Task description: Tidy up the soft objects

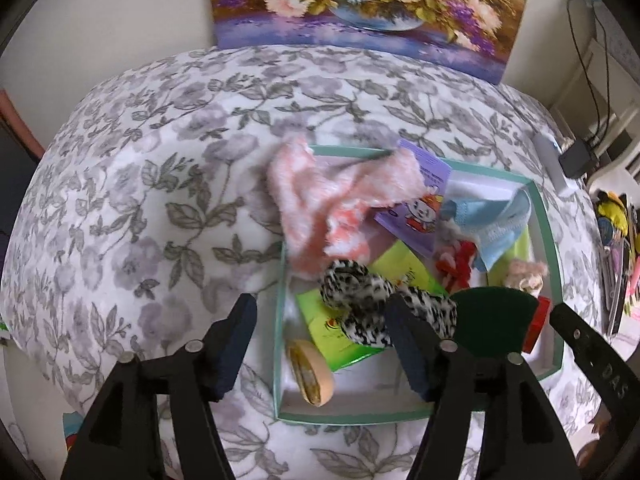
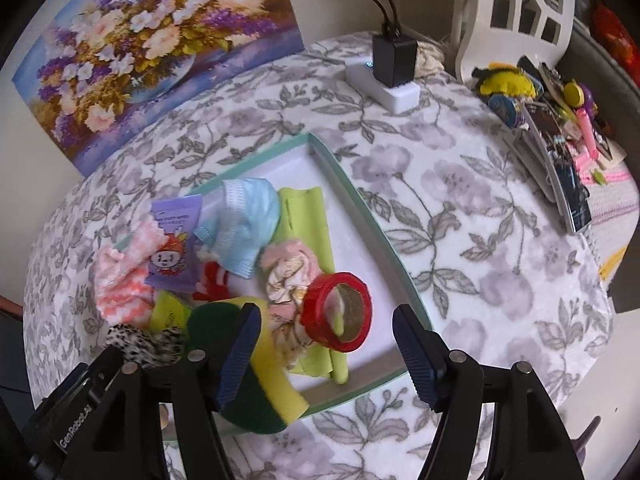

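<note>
A teal-rimmed white box (image 1: 548, 232) (image 2: 360, 208) on the flowered bedspread holds several soft things. A fuzzy pink sock (image 1: 320, 208) (image 2: 120, 276) hangs over its left rim. Inside lie a black-and-white scrunchie (image 1: 360, 300) (image 2: 148, 344), a blue cloth (image 1: 492, 224) (image 2: 244, 220), a purple packet (image 1: 424, 200) (image 2: 172, 240), a pink-cream scrunchie (image 2: 288, 272) and a green-and-yellow sponge (image 1: 496, 316) (image 2: 248, 400). My left gripper (image 1: 322, 344) hangs open over the black-and-white scrunchie without pressing it. My right gripper (image 2: 328, 356) is open above a red tape roll (image 2: 340, 312), its left finger beside the sponge.
A flower painting (image 1: 360, 0) (image 2: 140, 48) leans on the wall behind. A white power strip with a black adapter (image 2: 392, 68) lies at the bed's far side. Clutter of toys and cards (image 2: 560, 120) fills the right edge. A beige clip (image 1: 312, 376) lies in the box.
</note>
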`<action>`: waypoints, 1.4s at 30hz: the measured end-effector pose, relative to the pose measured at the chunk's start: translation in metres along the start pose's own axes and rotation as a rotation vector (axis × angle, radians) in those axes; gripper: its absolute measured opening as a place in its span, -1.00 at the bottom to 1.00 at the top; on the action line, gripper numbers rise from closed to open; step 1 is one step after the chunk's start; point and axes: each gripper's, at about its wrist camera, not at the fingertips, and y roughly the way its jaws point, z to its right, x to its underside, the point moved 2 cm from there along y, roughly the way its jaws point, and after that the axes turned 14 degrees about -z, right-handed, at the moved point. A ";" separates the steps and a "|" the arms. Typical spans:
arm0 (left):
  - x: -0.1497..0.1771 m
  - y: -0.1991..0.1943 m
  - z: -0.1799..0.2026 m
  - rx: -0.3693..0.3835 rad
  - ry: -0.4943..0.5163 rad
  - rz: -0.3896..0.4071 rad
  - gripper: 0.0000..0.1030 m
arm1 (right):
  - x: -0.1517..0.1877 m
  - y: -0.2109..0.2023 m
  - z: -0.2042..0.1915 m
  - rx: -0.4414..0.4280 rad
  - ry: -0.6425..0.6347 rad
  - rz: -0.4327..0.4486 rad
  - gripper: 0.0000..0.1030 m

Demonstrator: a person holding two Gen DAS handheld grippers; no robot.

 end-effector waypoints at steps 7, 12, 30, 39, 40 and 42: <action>-0.001 -0.001 -0.018 -0.001 -0.054 0.001 0.56 | 0.008 -0.009 -0.024 0.003 -0.066 0.026 0.48; -0.002 -0.004 -0.031 0.035 -0.091 0.003 0.57 | 0.014 -0.009 -0.036 0.011 -0.098 0.031 0.65; 0.005 0.018 -0.080 -0.062 -0.177 -0.067 0.84 | 0.040 0.011 -0.076 0.011 -0.177 -0.022 1.00; 0.024 0.014 -0.094 -0.052 -0.160 -0.087 0.84 | 0.063 0.013 -0.087 0.053 -0.216 -0.030 1.00; 0.028 0.012 -0.096 -0.062 -0.156 -0.082 0.84 | 0.067 0.013 -0.087 0.060 -0.221 -0.033 1.00; 0.033 0.009 -0.099 -0.071 -0.148 -0.074 0.84 | 0.073 0.013 -0.086 0.070 -0.227 -0.034 1.00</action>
